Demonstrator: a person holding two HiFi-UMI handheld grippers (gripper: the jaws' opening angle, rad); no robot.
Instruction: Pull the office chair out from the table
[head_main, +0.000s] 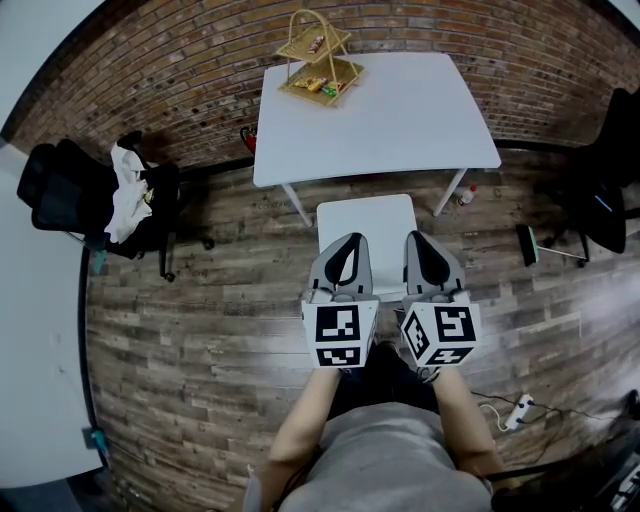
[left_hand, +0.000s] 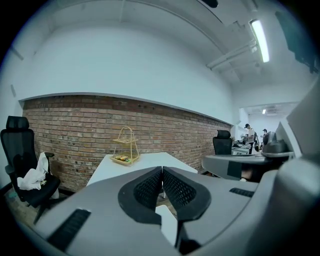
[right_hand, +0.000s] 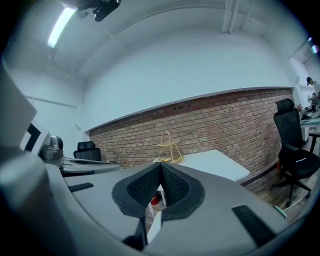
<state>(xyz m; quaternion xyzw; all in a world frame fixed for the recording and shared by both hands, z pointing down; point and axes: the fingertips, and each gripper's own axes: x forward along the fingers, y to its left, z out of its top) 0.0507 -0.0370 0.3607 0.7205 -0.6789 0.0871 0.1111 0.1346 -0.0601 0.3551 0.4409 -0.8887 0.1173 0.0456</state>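
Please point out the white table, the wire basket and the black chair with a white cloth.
white table (head_main: 410, 120), head view, bare top
wire basket (head_main: 354, 72), head view, lower tray's rim
black chair (head_main: 62, 195), head view, backrest

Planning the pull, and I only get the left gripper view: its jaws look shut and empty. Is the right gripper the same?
Observer: Yes. In the right gripper view, the right gripper has its jaws together with nothing between them.
Operator: What sits below, in front of the table?
Observer: The head view shows a white square seat on the floor, just in front of the white table.
Operator: Anything on the floor near the person's feet?
Observer: A white power strip with its cable lies on the floor to the person's right.
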